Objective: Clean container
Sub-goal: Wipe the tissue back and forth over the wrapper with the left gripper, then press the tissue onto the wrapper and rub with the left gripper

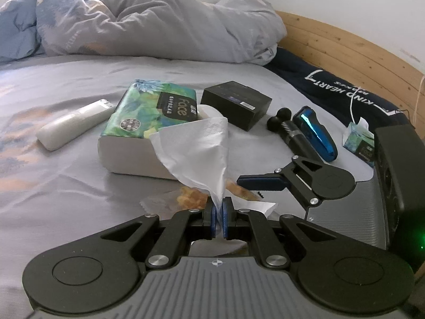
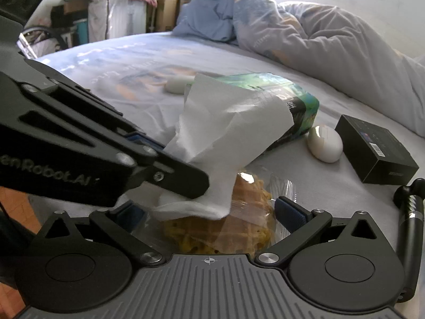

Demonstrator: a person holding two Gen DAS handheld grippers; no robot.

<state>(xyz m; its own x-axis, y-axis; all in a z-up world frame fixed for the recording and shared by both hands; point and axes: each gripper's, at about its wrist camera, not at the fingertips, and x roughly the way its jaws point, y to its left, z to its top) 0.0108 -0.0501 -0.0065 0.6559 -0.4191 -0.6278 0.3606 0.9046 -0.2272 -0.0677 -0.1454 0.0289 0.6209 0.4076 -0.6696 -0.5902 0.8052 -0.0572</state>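
Pinching a tissue (image 1: 196,154) between fully closed pads, the left gripper (image 1: 219,218) holds it low in the left wrist view, its free end trailing up toward the tissue pack (image 1: 148,122). The right gripper (image 2: 209,212) has its jaws spread wide on either side of the clear container (image 2: 276,186) with waffle pieces (image 2: 247,228) in it, at the bottom centre of the right view; whether the pads press its walls I cannot tell.

The likely trouble: the thin plastic could buckle or slide on the soft sheet (image 1: 66,172) if the wipe pushes sideways, and the tissue could tear or snag on the waffle. Food inside blocks most of the surface.

Nearby lie a black box (image 1: 236,103), a white remote (image 1: 71,125), a massager (image 1: 289,130) and a blue shaver (image 1: 316,135), all right of centre or left, apart from the container.
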